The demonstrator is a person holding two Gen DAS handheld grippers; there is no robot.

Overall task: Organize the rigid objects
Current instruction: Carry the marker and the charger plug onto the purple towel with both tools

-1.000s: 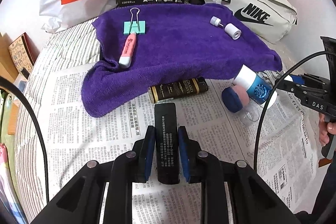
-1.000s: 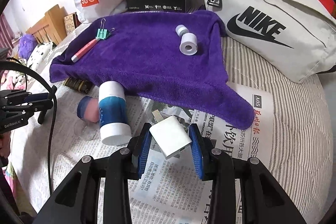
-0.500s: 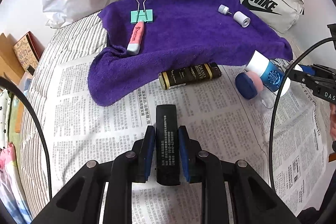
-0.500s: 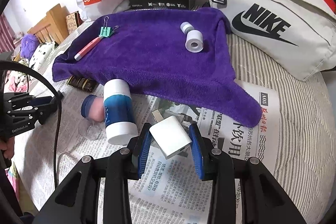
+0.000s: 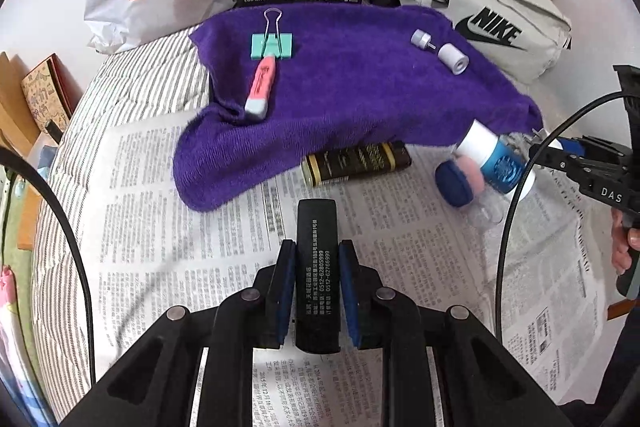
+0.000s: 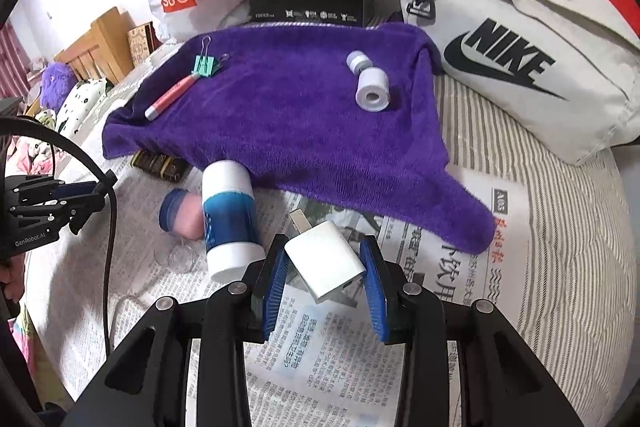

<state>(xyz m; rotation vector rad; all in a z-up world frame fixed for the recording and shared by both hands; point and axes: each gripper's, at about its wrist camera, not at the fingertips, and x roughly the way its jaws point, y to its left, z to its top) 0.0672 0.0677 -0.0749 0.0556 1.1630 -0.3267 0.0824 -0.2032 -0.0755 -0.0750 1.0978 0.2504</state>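
Open newspaper [image 5: 208, 227] ahead of my left tongs [image 5: 316, 291], dark bottle [image 5: 356, 163] beyond, blue-white bottle [image 6: 230, 219] crowding my right tongs [image 6: 324, 267], bags [image 6: 520, 39] walling the bed's far edge

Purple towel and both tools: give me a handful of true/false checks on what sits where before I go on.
1. The left tool is shut on a black lighter. True.
2. The right tool is empty. False: it grips a white charger plug, held tilted between the pads.
3. A green binder clip and a pink highlighter lie on the purple towel. True.
4. The blue-and-white bottle stands upright on the towel. False: it lies on its side on the newspaper, beside the towel's edge.
5. The two small white cylinders rest on the towel. True.
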